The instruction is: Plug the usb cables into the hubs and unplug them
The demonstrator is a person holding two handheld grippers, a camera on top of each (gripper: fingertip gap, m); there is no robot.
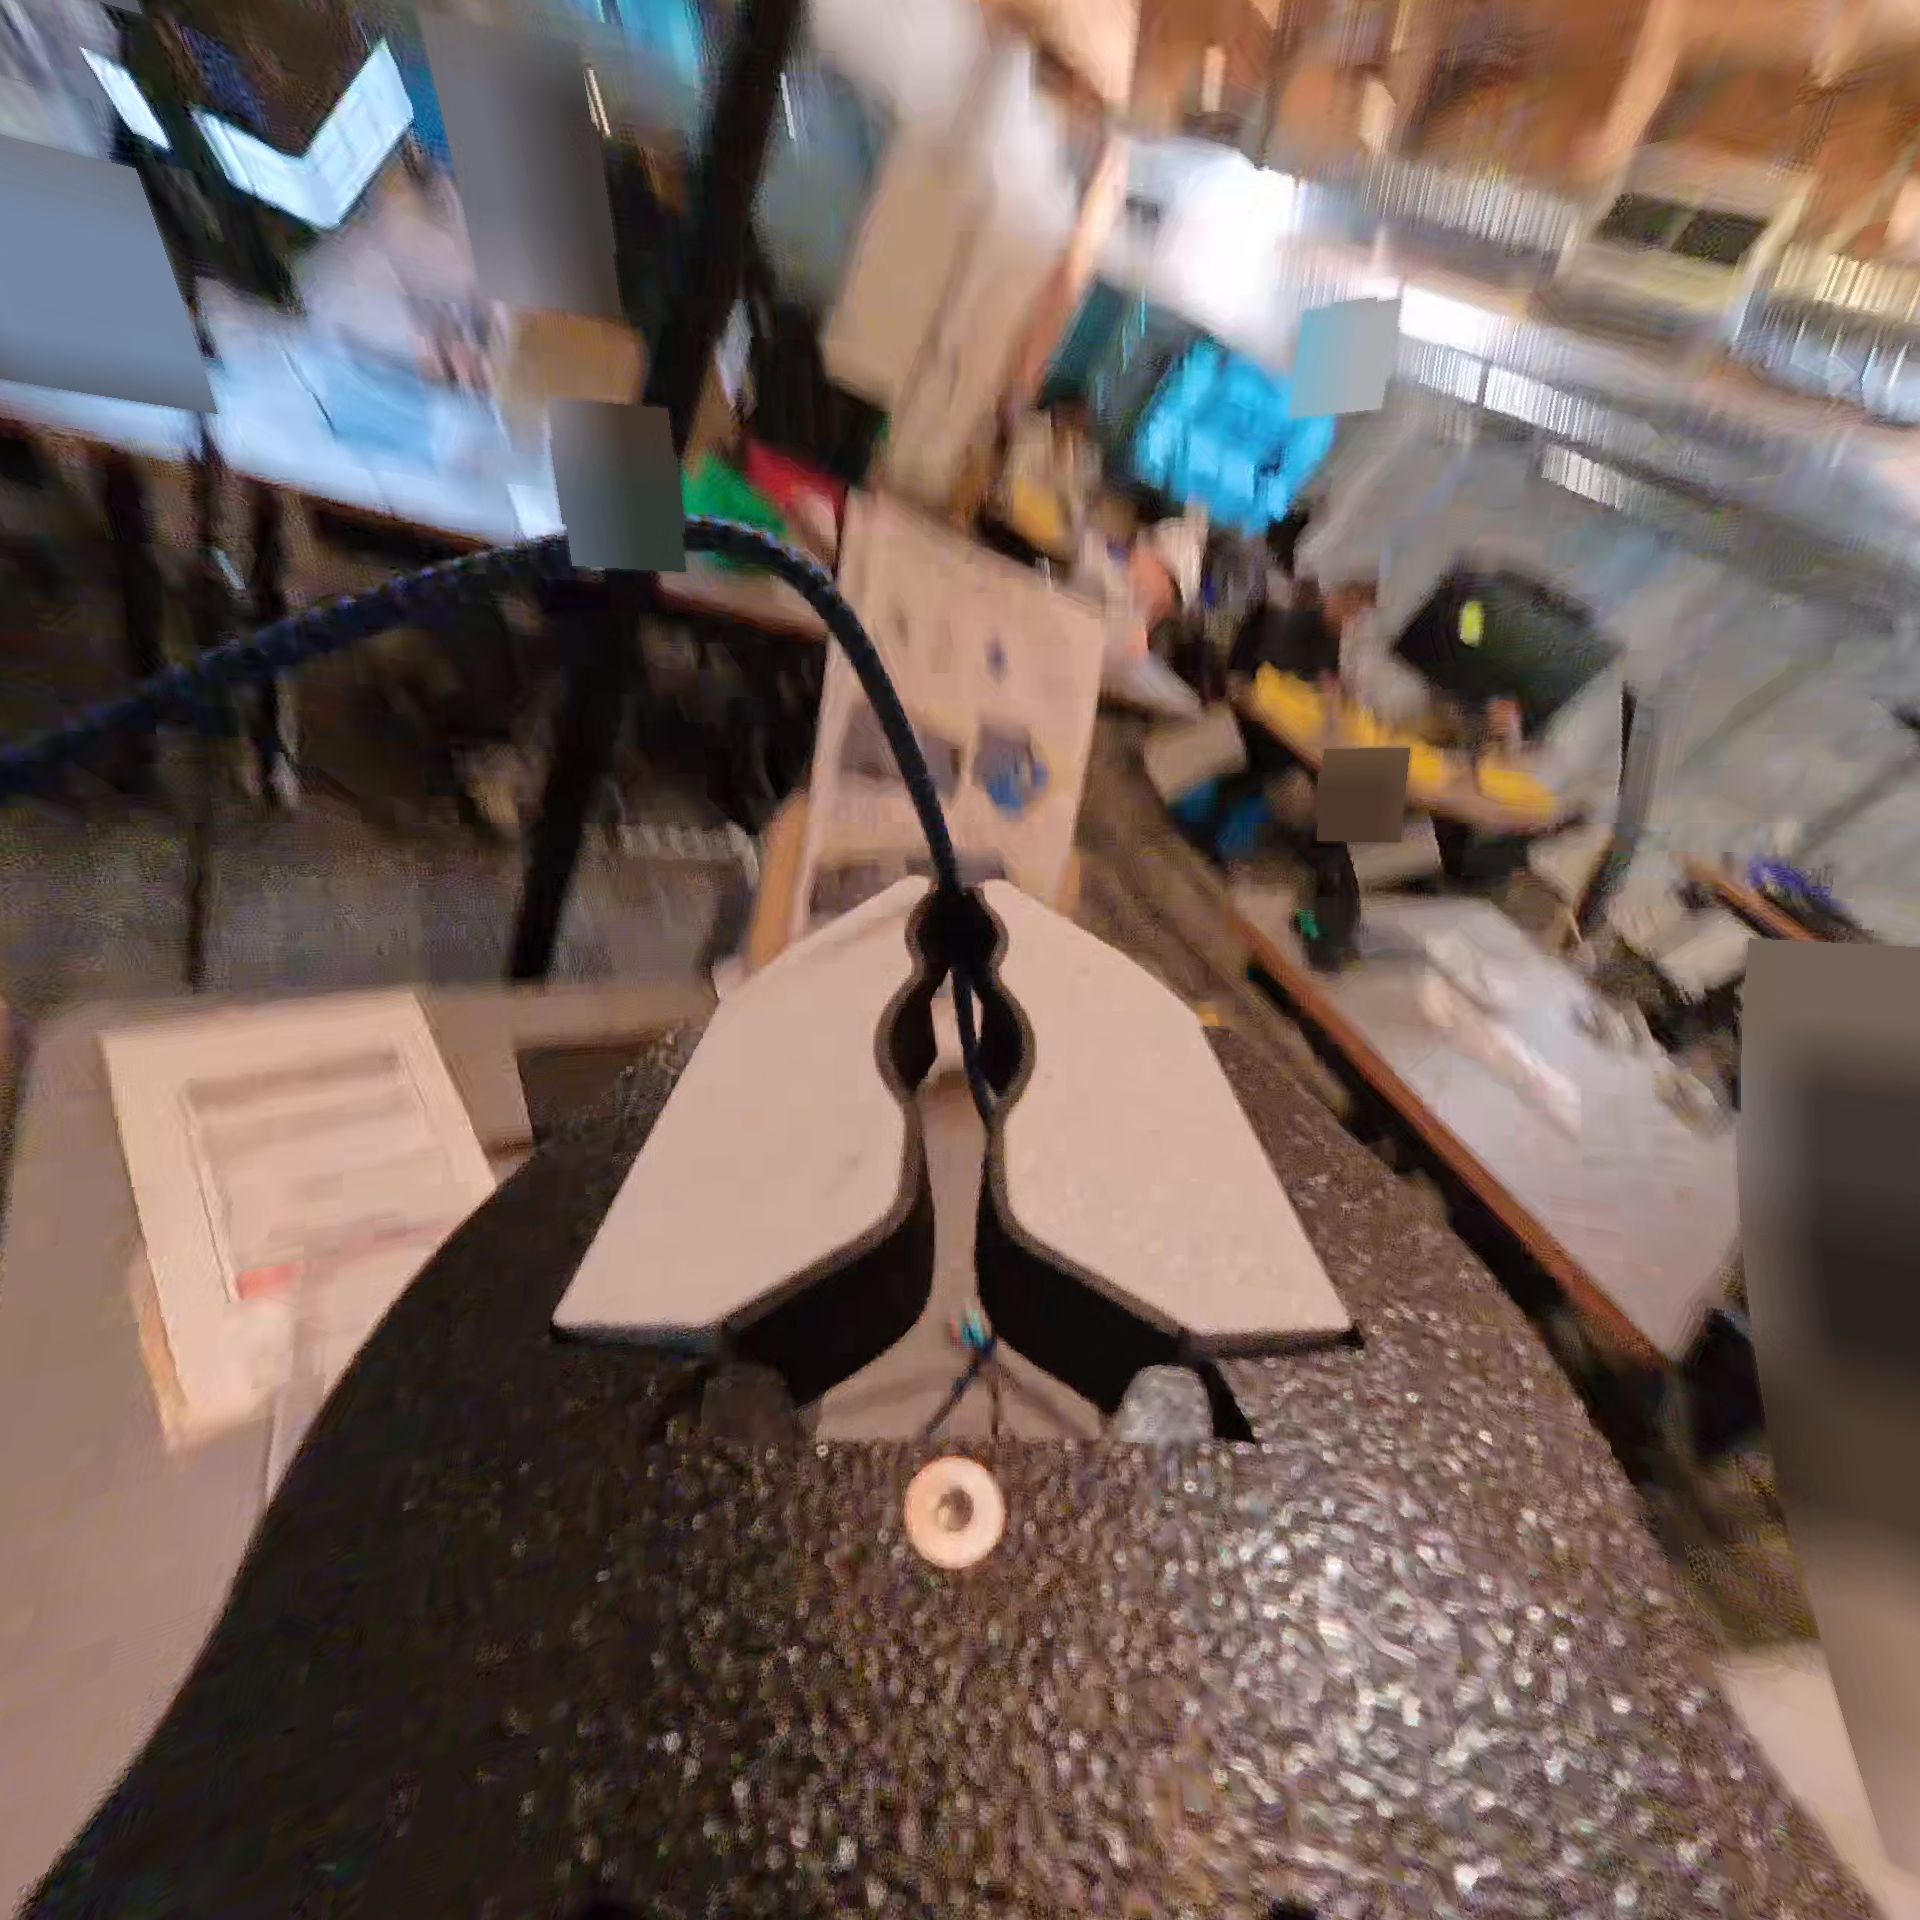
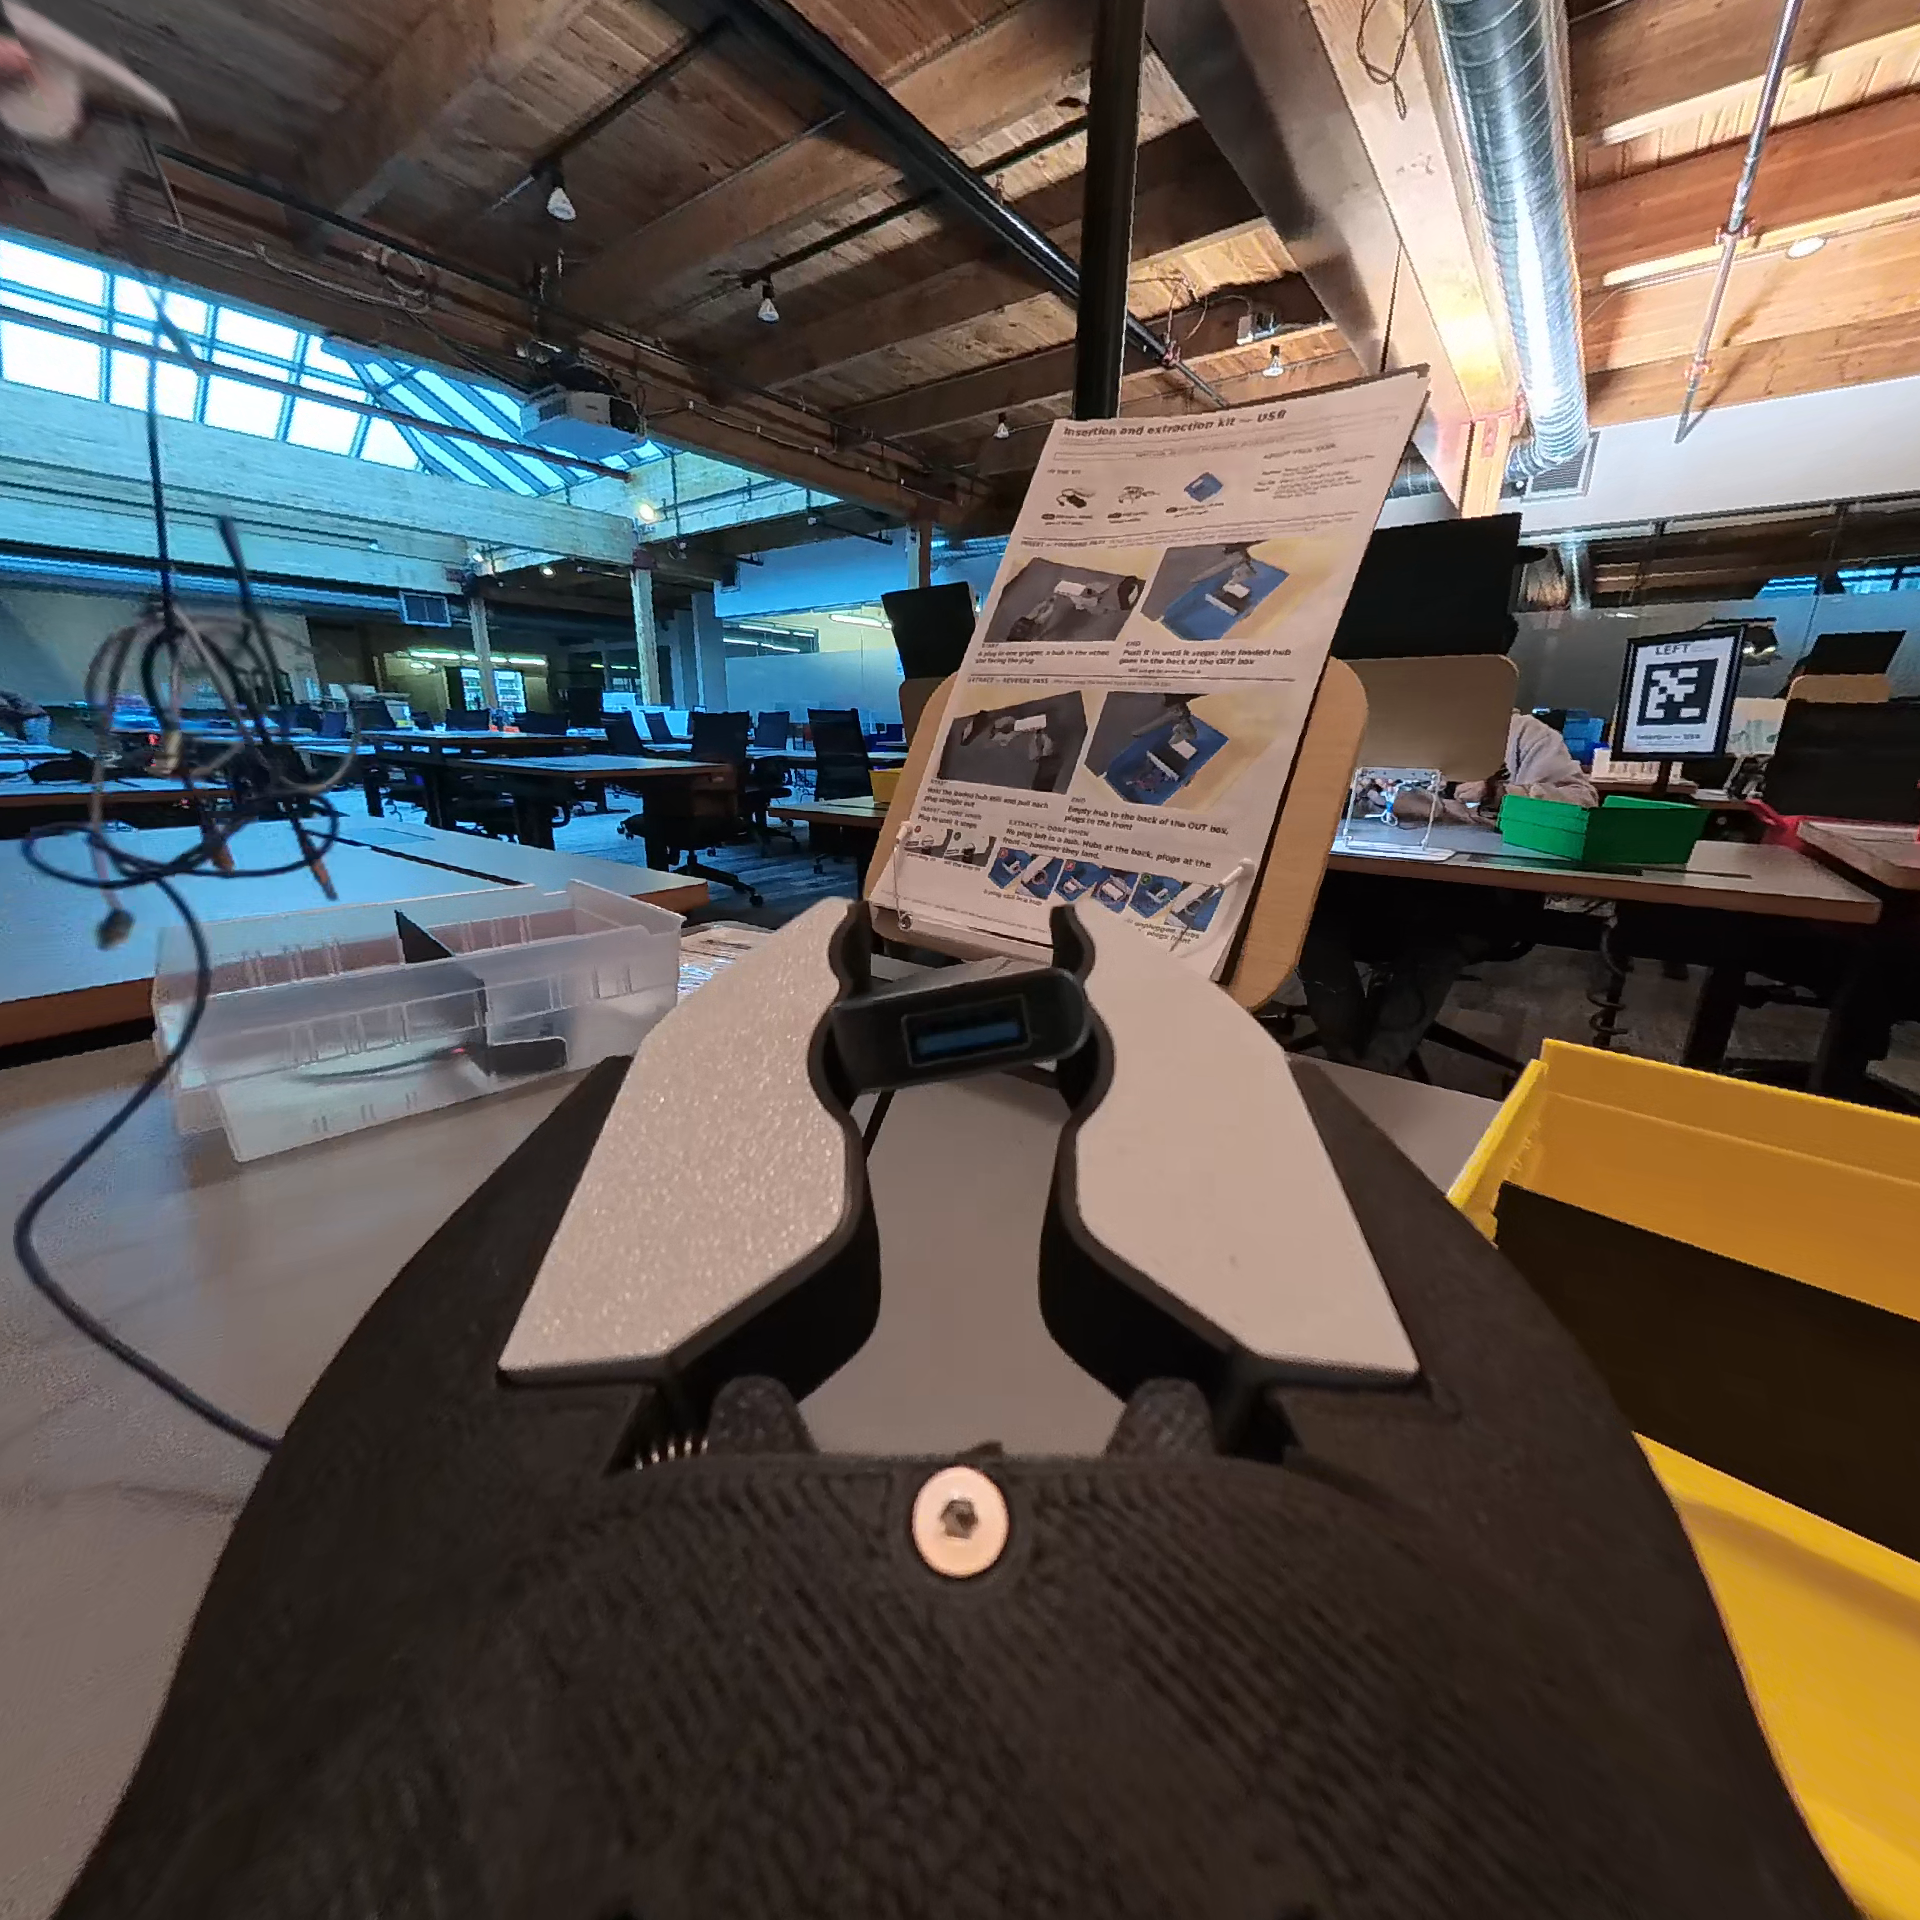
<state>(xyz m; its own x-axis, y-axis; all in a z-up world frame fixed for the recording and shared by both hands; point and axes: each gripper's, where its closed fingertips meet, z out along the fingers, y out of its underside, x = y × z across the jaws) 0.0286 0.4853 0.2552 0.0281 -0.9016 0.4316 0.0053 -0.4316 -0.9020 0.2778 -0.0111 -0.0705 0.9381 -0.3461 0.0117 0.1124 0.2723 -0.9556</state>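
Hub [image 2: 958, 1023] clamped crosswise between tips of right gripper [image 2: 961, 997], blue port facing back toward the camera, thin lead dropping below toward grey table [image 2: 312, 1247]. Braided cable [image 1: 894, 717] pinched in left gripper [image 1: 961, 935], jaws drawn nearly together on it near the tips; plug end not visible, likely hidden between the fingers or below them. Left view heavily smeared, so plug orientation cannot be told.

Judged step: bringing plug and port together for insertion. Worth squaring plug axis to the port opening before pushing; worth checking the tongue side, since a flipped plug will jam. Best pushed straight, hub held rigid, no twisting against the shell. Slack in the cable arcing off left could tug the plug sideways.

Beyond right gripper: clear divided bin [image 2: 416, 997] to the left with a dark item inside, tangle of spare cables [image 2: 197, 748] hanging above it, yellow bin [image 2: 1714, 1174] at right, instruction sheet [image 2: 1153, 665] on a stand behind
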